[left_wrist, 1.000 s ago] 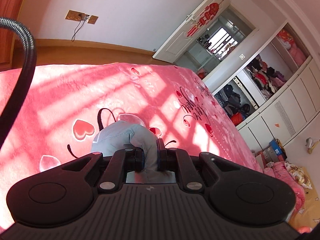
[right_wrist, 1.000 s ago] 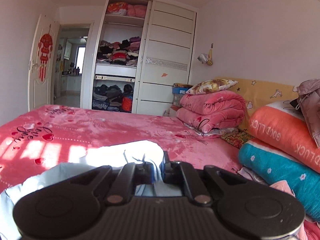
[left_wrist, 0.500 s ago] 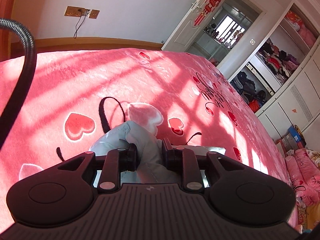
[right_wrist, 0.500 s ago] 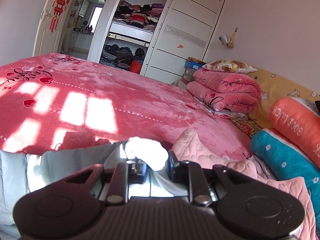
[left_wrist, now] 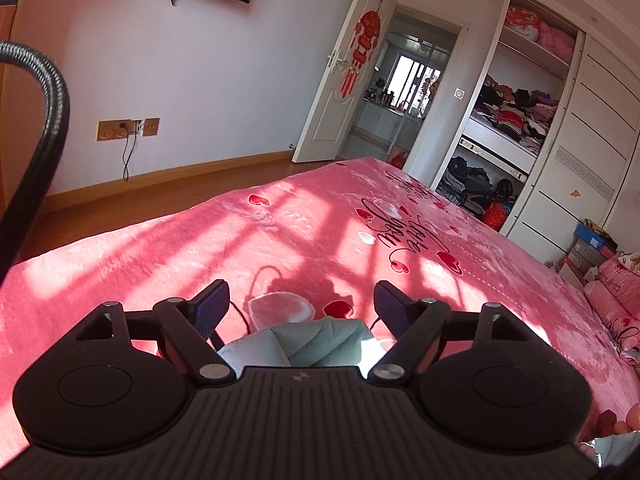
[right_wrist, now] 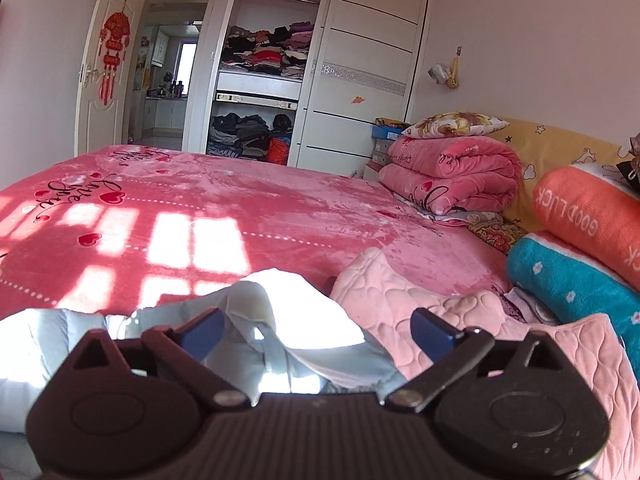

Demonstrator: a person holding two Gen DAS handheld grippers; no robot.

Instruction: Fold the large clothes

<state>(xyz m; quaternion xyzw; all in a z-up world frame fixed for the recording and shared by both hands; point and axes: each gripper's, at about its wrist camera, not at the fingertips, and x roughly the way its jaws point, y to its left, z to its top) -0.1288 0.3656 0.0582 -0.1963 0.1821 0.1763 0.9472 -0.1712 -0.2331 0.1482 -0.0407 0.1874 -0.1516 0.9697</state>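
Note:
A pale blue padded garment (left_wrist: 308,340) lies on the pink bed cover (left_wrist: 312,236). Its bunched end rests between and below the jaws of my left gripper (left_wrist: 302,300), which are opening wide; the pads do not touch it. In the right wrist view the same pale blue garment (right_wrist: 280,320) is spread low across the front, partly in bright sunlight. My right gripper (right_wrist: 316,326) hangs over it, jaws opening wide, cloth lying between them and free of the fingers (right_wrist: 432,330).
A pink quilted garment (right_wrist: 460,320) lies right of the blue one. Folded pink blankets (right_wrist: 452,178) and orange and teal pillows (right_wrist: 580,240) are stacked at the headboard. An open wardrobe (right_wrist: 260,80) and doorway stand beyond the bed. A black hose (left_wrist: 36,128) arcs at left.
Both grippers went from shut on the pale blue garment to wide open. The cloth dropped onto the bed, and both grippers sank toward it.

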